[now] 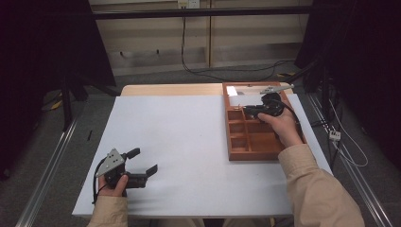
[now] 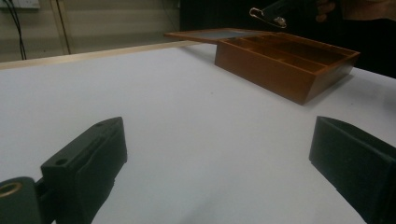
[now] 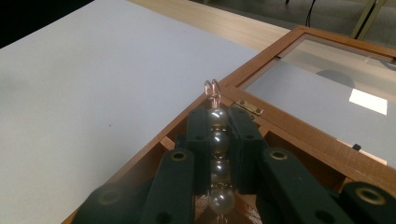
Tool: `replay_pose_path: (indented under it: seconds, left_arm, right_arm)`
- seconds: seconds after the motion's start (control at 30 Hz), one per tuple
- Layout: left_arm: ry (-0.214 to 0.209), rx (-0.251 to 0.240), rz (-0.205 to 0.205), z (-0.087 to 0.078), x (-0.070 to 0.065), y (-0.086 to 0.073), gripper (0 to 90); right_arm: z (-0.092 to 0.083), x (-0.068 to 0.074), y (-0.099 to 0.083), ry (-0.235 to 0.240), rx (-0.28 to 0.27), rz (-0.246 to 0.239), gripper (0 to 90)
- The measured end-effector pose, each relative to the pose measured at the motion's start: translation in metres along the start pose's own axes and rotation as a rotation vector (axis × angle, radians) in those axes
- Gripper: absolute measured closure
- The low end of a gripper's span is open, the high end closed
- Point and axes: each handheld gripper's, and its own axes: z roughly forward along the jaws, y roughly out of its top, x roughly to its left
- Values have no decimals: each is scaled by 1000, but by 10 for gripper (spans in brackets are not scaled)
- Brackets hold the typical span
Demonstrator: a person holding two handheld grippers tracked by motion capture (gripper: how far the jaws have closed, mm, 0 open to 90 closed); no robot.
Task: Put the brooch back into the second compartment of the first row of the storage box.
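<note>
A brown wooden box with several compartments lies at the table's right side, its glass lid swung open and flat behind it. My right gripper hovers over the box's far compartments. Up close, the right gripper is shut on a pearl pin, a row of white pearls ending in a pink wire loop that sticks out past the jaws. Below it are the box wall and the lid. My left gripper rests open on the white table near its front left, holding nothing. Its own view has the left gripper facing the box.
A white sheet covers the table, with a strip of bare wood along the far edge. Metal rails run on the floor to the left, and cables trail on the floor to the right.
</note>
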Motion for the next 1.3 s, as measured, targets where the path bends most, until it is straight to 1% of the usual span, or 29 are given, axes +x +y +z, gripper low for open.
replay_pose_path:
  seconds: [0.37, 0.73, 0.97, 1.3]
  left_arm:
    - [-2, 2, 2, 0, 0, 0, 40]
    - [-5, 4, 2, 1, 0, 0, 40]
    - [-6, 3, 1, 1, 0, 0, 40]
    - [-6, 3, 2, 1, 0, 0, 40]
  right_arm:
    - [3, -4, -1, -16, -2, 7, 803]
    - [8, -7, -3, -18, 5, 6, 803]
    - [9, -11, -5, -29, 3, 15, 803]
    - [13, -15, -8, -44, 9, 14, 803]
